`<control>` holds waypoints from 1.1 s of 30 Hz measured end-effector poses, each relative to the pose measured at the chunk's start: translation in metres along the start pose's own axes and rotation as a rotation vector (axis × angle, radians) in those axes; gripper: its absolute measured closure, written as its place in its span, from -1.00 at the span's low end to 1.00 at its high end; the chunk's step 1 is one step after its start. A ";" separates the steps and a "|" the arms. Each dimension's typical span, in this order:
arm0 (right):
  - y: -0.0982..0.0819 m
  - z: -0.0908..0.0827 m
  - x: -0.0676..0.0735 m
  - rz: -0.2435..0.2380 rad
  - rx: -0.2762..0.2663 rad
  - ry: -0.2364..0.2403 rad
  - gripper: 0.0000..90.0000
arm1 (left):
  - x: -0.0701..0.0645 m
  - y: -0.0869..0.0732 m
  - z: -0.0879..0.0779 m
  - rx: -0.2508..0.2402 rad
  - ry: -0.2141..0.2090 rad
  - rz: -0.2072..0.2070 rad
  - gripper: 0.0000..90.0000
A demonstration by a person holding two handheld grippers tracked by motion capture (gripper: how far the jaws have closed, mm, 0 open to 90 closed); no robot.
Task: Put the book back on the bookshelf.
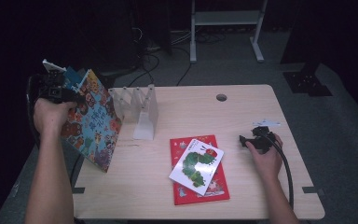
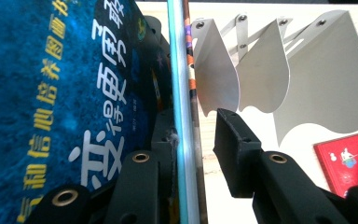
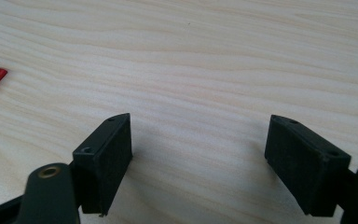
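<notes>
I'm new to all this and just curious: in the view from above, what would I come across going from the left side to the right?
Left gripper → colourful picture book it holds up → white folding book rack → red book with the caterpillar book on top → right gripper.

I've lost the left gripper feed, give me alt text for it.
A blue picture book stands on edge between the left gripper's black fingers, one finger apart from its spine. Behind stand a white folding book rack and a red book on the table.
</notes>
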State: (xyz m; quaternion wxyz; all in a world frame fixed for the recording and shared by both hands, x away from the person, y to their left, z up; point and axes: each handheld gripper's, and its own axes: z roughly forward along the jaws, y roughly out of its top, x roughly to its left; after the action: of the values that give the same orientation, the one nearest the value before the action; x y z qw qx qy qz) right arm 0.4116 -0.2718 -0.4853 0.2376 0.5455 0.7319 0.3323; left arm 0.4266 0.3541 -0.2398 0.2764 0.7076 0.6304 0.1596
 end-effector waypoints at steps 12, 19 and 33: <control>0.000 0.000 0.000 0.000 0.000 0.001 -0.52 | 0.005 -0.009 -0.011 -0.068 0.064 0.023 0.18; 0.000 0.000 0.000 0.000 0.000 0.001 -0.52 | 0.000 -0.007 -0.025 -0.131 0.091 0.050 0.13; 0.000 0.000 0.000 0.000 0.000 0.001 -0.52 | -0.020 -0.014 -0.023 -0.188 0.014 0.125 0.25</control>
State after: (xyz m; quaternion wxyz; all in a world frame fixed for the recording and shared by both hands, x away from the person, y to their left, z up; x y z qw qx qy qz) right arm 0.4116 -0.2718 -0.4853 0.2372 0.5454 0.7320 0.3324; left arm 0.3993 0.3394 -0.2272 0.3270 0.7154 0.5689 0.2399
